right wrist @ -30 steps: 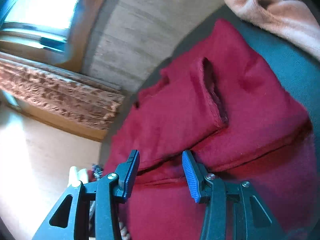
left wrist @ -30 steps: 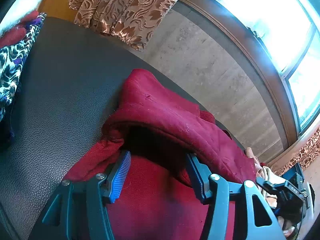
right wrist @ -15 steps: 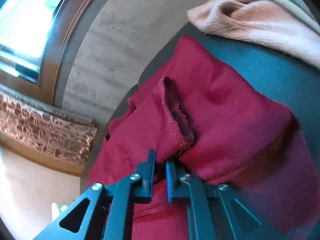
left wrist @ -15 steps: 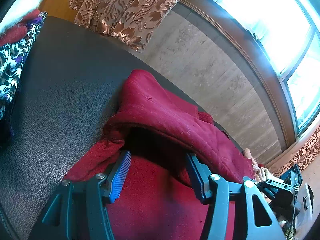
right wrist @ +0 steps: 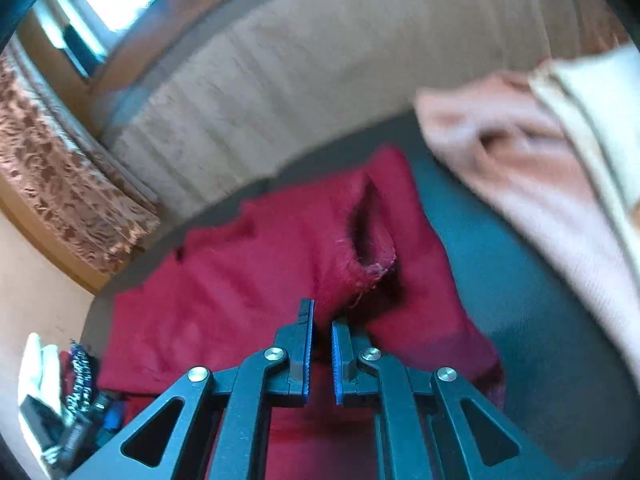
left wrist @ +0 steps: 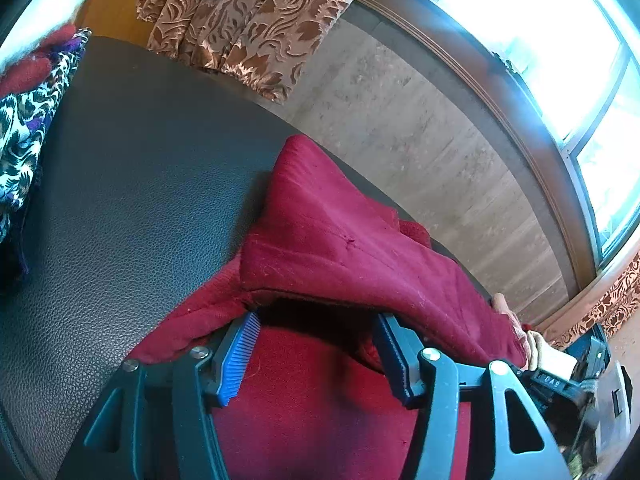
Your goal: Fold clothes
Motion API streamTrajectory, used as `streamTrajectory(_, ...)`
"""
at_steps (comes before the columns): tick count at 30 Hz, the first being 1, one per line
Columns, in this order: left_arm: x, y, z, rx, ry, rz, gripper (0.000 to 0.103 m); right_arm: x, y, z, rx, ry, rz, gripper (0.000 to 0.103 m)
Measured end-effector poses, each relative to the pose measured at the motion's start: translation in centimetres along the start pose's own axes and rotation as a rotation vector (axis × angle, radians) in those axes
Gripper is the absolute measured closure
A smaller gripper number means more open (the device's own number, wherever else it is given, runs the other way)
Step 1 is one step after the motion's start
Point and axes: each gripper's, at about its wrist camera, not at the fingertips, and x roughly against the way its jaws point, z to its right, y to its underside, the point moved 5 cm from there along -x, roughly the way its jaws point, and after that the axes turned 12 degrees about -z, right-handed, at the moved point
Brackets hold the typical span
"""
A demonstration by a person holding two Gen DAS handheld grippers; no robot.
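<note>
A dark red garment (left wrist: 332,248) lies bunched on the dark, leather-grained worktop (left wrist: 132,184), against the worktop's far edge, the one nearest the pale wall below the window (left wrist: 532,36). In the left wrist view a thick fold of it rises in a ridge and droops over the space between the fingers.

The left gripper (left wrist: 316,354) has its fingers well apart, roughly half spread, with blue ribbed pads (left wrist: 239,354) facing inward. They rest low on the red cloth, and the raised fold overhangs their tips; the pads do not press on any fabric that can be seen.

The right gripper (right wrist: 321,354) has its fingers drawn almost together, only a narrow slit left between the blue pads. A pinch of the red garment's edge (the frayed, hemmed part beside a dark opening in the cloth (right wrist: 370,232)) runs down into that slit, so the fingers are clamped on the garment. This view is somewhat blurred.

Toward the worktop's right side, in the right wrist view, lies a pale pink knitted piece (right wrist: 520,168) with a cream cloth (right wrist: 592,92) over it, apart from the red garment. At the worktop's left edge, in the left wrist view, a leopard-patterned cloth (left wrist: 24,128) is heaped with other clothes. A brown patterned curtain (left wrist: 248,12) hangs behind the far edge.
</note>
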Motion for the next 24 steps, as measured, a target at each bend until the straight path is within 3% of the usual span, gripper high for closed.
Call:
streamTrajectory(4,0.4,-0.1,0.1,0.006,0.006,-0.004,0.045,0.0,0.3,0.0,0.024,-0.005,0.024,0.096)
streamTrajectory(6,0.8,-0.1,0.1,0.016,0.038,-0.007,0.045,0.0,0.4,0.7,-0.003,-0.058,0.027,0.096)
streamTrajectory(11,2.1,0.1,0.0,0.066,0.142,-0.027,0.045,0.2,0.7,2.1,-0.044,-0.166,0.027,0.096)
streamTrajectory(15,4.6,-0.7,0.1,0.159,0.288,0.017,0.044,0.1,0.9,2.2,-0.049,-0.193,0.031,0.096)
streamTrajectory(18,5.1,-0.6,0.0,0.135,0.257,0.029,0.042,-0.1,0.9,2.3,-0.062,-0.219,0.031,0.096)
streamTrajectory(24,1.7,-2.1,-0.1,0.216,0.225,-0.078,0.039,-0.1,1.0,2.5,-0.069,-0.251,0.031,0.095)
